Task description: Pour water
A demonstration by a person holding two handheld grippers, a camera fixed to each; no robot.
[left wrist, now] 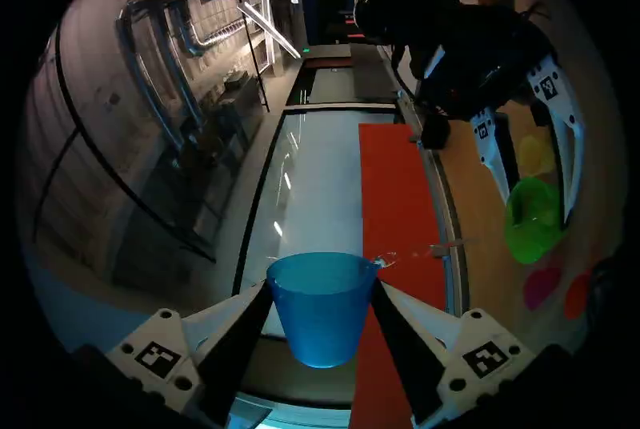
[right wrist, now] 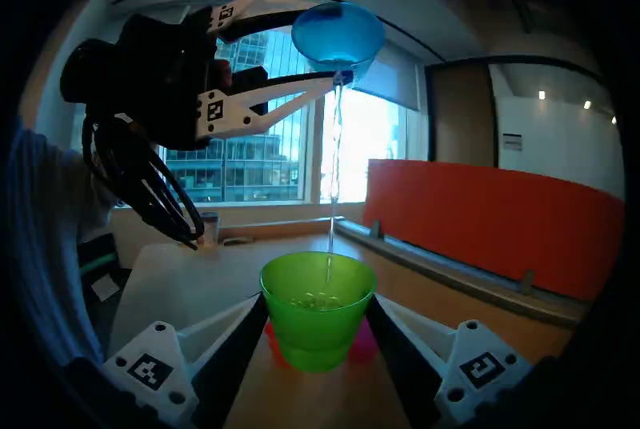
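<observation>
Water (right wrist: 332, 189) fell in a thin stream from the tilted blue cup (right wrist: 338, 29), gripped by the fingers of the left gripper (right wrist: 330, 43) at 12 o'clock, into the green cup (right wrist: 318, 317), gripped by the fingers of the right gripper (right wrist: 318, 302) at 6 o'clock.

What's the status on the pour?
Left gripper shut on blue cup, tipped. Right gripper shut on green cup. Water stream landing in green cup. Stream path unobstructed.

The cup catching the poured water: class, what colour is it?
Green. The cup shows best in the right gripper view.
</observation>
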